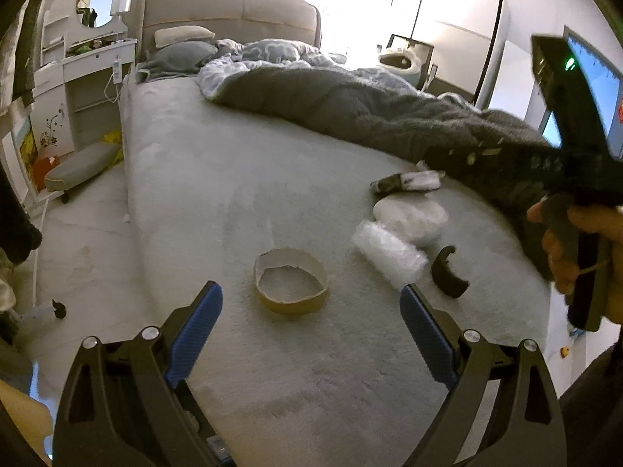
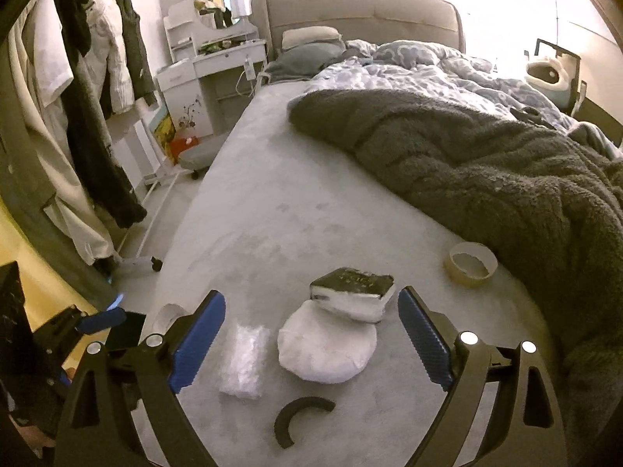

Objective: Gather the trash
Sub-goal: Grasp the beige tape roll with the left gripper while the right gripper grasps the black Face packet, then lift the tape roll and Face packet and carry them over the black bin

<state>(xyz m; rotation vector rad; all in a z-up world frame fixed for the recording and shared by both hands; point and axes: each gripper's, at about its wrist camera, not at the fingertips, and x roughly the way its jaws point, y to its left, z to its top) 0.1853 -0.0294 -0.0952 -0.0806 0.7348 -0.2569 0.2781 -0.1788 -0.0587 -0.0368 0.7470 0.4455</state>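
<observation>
Several scraps lie on the grey bed sheet (image 1: 241,194). My left gripper (image 1: 311,303) is open, and a torn cardboard tape ring (image 1: 290,286) lies just ahead between its blue pads, untouched. To the ring's right are a bubble-wrap roll (image 1: 389,257), a white round pad (image 1: 412,216), a black-and-white packet (image 1: 405,183) and a black curved piece (image 1: 449,272). My right gripper (image 2: 311,303) is open over the white pad (image 2: 327,346) and the packet (image 2: 352,295), holding nothing. The bubble wrap (image 2: 243,362) and the curved piece (image 2: 300,416) lie near it, and the ring (image 2: 469,264) is farther right.
A dark fleece blanket (image 2: 486,163) and a blue duvet (image 2: 428,66) cover the bed's far side. A hand (image 1: 564,257) holds the right gripper's handle at the right. A clothes rack (image 2: 78,97), a dresser (image 2: 210,74) and a stool (image 1: 81,163) stand by the bed's left edge.
</observation>
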